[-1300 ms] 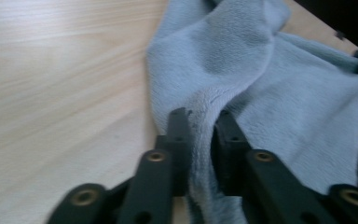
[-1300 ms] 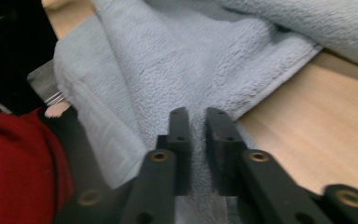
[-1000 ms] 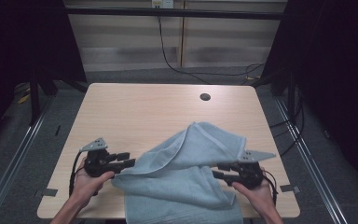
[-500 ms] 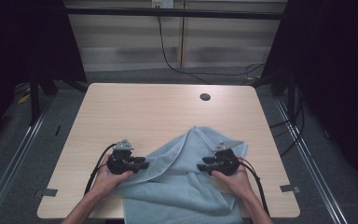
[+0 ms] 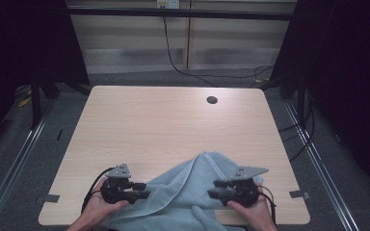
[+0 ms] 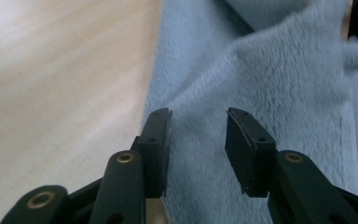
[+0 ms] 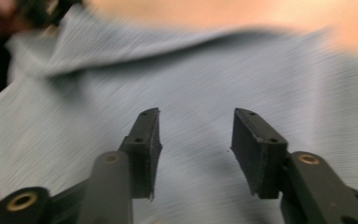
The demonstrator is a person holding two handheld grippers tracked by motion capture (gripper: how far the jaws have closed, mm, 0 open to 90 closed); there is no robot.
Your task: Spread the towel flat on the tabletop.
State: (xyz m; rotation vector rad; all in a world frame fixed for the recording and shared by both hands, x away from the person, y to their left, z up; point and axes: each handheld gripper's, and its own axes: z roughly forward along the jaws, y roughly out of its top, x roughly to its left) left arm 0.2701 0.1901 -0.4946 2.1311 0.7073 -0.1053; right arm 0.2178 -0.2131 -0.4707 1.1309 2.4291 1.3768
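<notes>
A light blue towel (image 5: 188, 192) lies bunched on the wooden table (image 5: 164, 125) by its front edge, part of it hanging over. My left gripper (image 5: 145, 190) rests at the towel's left edge and points right. Its jaws (image 6: 198, 114) have just been opening and stand apart over the pile (image 6: 270, 70), not pressing it. My right gripper (image 5: 212, 189) sits on the towel's right part and points left. In the blurred right gripper view its jaws (image 7: 196, 114) have also just been opening, with cloth (image 7: 214, 70) beneath the gap and nothing pinched.
A dark round cable hole (image 5: 212, 100) sits near the table's far edge. Bare wood stretches beyond the towel to the back and sides. Dark frame posts and cables stand around the table. The person's hands come in at the front edge.
Both grippers came inward toward each other, pushing the towel into a narrower heap, then drew back a little toward the front edge. Both pairs of jaws now stand wider.
</notes>
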